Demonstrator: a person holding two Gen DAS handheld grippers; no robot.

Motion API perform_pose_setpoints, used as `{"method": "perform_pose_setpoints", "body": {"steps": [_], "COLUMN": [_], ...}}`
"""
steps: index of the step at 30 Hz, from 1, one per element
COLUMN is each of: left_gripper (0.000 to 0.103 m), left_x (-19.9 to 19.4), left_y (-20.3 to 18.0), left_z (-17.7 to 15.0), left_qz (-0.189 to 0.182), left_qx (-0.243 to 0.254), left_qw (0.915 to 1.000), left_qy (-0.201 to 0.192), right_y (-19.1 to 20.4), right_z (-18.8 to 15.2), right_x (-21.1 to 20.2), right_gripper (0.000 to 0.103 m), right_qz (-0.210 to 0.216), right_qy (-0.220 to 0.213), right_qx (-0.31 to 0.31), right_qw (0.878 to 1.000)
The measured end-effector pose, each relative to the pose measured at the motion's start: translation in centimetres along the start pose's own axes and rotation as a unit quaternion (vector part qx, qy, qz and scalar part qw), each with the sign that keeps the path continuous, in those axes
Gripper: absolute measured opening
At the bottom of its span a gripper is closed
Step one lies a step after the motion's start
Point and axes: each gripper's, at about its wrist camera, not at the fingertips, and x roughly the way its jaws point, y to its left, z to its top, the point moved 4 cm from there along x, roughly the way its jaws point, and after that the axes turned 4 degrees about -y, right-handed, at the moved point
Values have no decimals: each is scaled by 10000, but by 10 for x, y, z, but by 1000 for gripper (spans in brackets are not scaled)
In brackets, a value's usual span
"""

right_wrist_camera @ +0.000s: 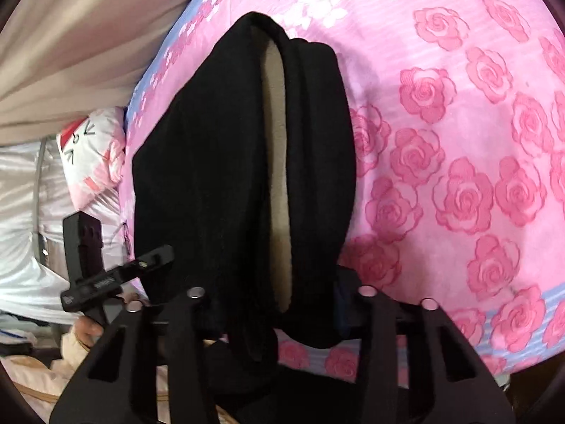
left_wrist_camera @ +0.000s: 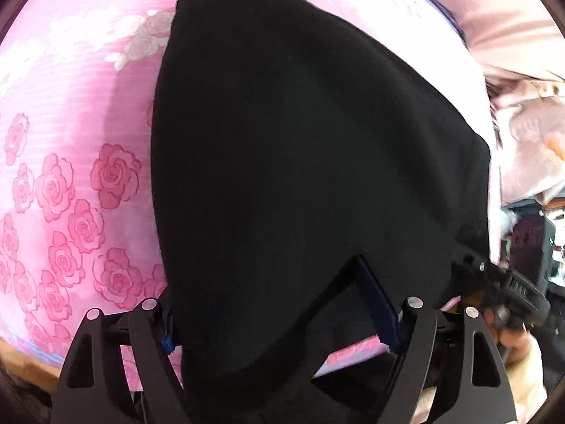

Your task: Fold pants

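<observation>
Both grippers grip the near edge of the pants [left_wrist_camera: 310, 148]: the left gripper [left_wrist_camera: 279, 321] has black cloth bunched between its fingers, jaws pinched onto it, and the right gripper [right_wrist_camera: 279, 304] is clamped on a folded edge where pale lining [right_wrist_camera: 275, 162] shows. Ahead of them the pants lie across the pink rose sheet [right_wrist_camera: 459, 141], seemingly held at two corners to keep the fold even. Left of the right gripper sits a pillow [right_wrist_camera: 95, 148].

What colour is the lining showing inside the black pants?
Beige or light tan, a long strip of lining inside the black pants, best seen in the right wrist view.
</observation>
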Motion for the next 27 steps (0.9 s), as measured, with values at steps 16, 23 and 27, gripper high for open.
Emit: {"method": "perform_pose_setpoints", "body": {"steps": [16,23,27], "left_gripper": [51,62,32], "left_x": [-12,17,0], "left_y": [-6,-37,-33], "left_z": [-28,-10,-15], "left_qz": [-369,-313,-546], "left_qx": [309,453,441], "left_qw": [9985,9979,9964], "left_qy": [275,342,469], "right_y": [-8,4,16], "right_z": [-27,-30,-32], "right_x": [-4,0,-19], "right_gripper": [64,37,34], "right_qz": [-135,-35,120], "right_qy": [233,378,517], "right_qx": [-48,-104,-146], "right_qw": [9996,9992,9985]}}
